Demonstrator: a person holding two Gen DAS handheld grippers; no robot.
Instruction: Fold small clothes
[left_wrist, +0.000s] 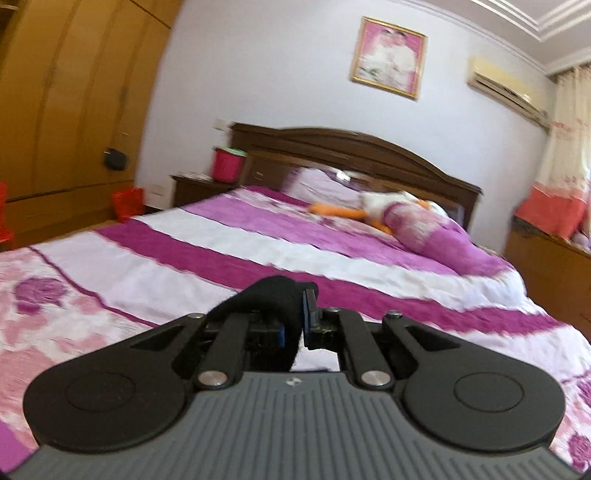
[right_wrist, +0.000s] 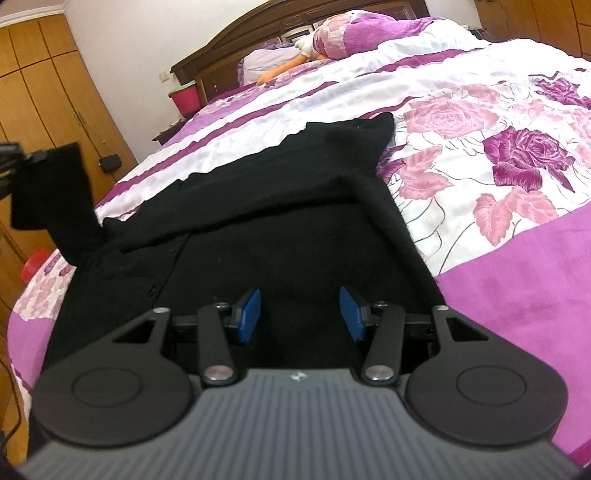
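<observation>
On the left wrist view: left gripper (left_wrist: 295, 314) pinches a bunch of the black garment (left_wrist: 271, 295), lifted over the striped bedspread (left_wrist: 221, 251). Fold in progress, not laid down.

Right wrist view: right gripper (right_wrist: 300, 314) hovers over the garment's near edge, blue pads (right_wrist: 249, 314) spread apart, nothing between them. Garment body (right_wrist: 277, 206) lies flat on the bed; one fold crosses its top, left sleeve (right_wrist: 51, 192) raised off the side. I'd say roughly halfway: sleeve and bottom fold remain.

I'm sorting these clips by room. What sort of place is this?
A home bedroom, most likely: a bed with a carved wooden headboard, a built-in wardrobe, and a nightstand beside the bed.
</observation>
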